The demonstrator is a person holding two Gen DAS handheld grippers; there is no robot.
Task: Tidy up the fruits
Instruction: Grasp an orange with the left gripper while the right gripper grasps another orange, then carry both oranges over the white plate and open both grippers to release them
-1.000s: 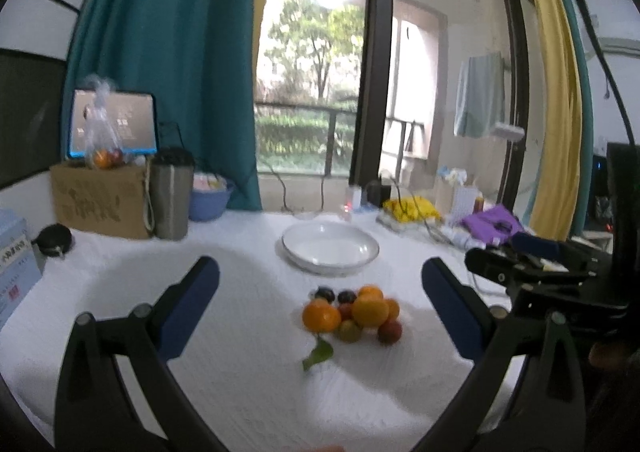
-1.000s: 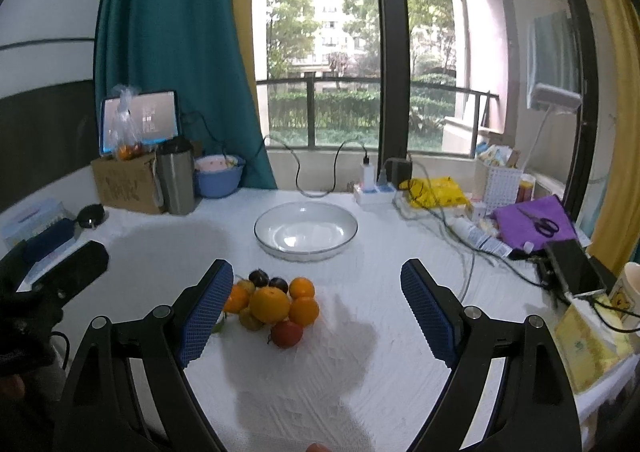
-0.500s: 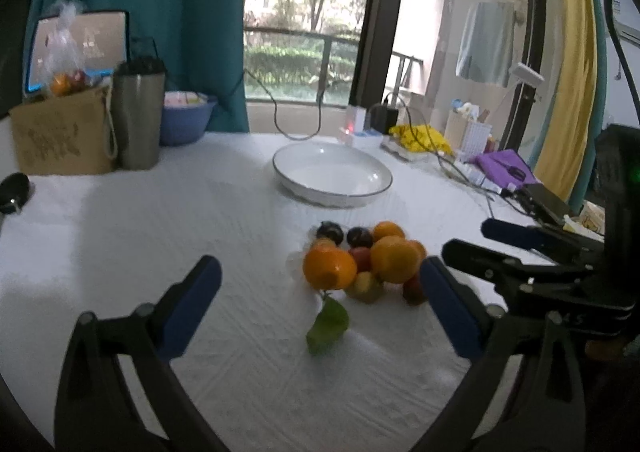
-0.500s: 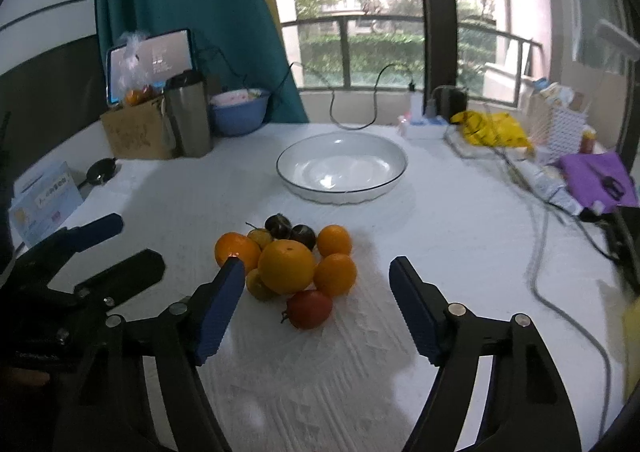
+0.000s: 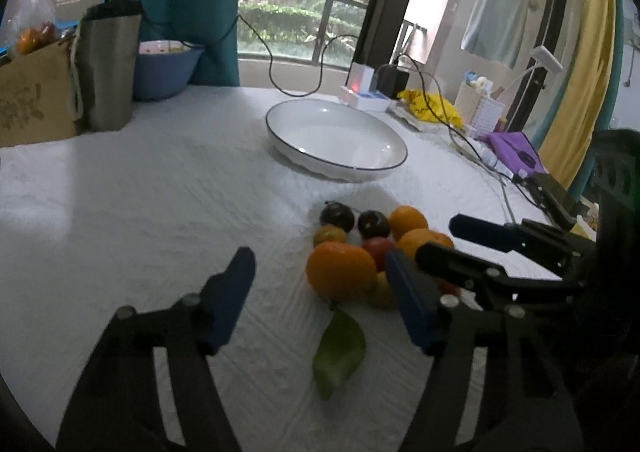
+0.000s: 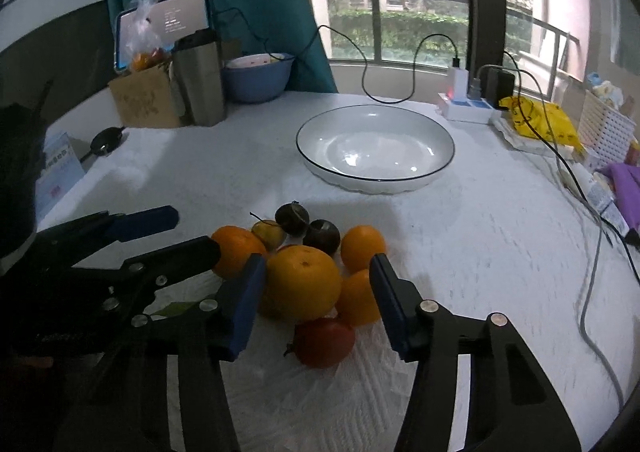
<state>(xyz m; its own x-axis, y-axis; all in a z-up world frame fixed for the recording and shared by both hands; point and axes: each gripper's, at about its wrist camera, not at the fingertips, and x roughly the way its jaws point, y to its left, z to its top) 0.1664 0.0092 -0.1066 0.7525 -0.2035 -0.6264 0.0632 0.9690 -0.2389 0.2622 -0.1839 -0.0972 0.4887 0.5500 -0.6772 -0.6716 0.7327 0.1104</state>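
While both tongs, left (image 5: 320,292) and right (image 6: 316,284), have just been closing yet grasp nothing, clenching on the big orange (image 6: 302,282) could scatter neighbouring fruit off the bench (image 6: 480,252).

Heap of oranges, dark plums, red fruit (image 6: 308,264) on white cloth, empty white plate (image 6: 376,146) just behind

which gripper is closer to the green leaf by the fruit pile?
Left. The left gripper, jaws just closing, open, brackets the stemmed orange directly above the green leaf. The right gripper sits across the pile, around the large orange.
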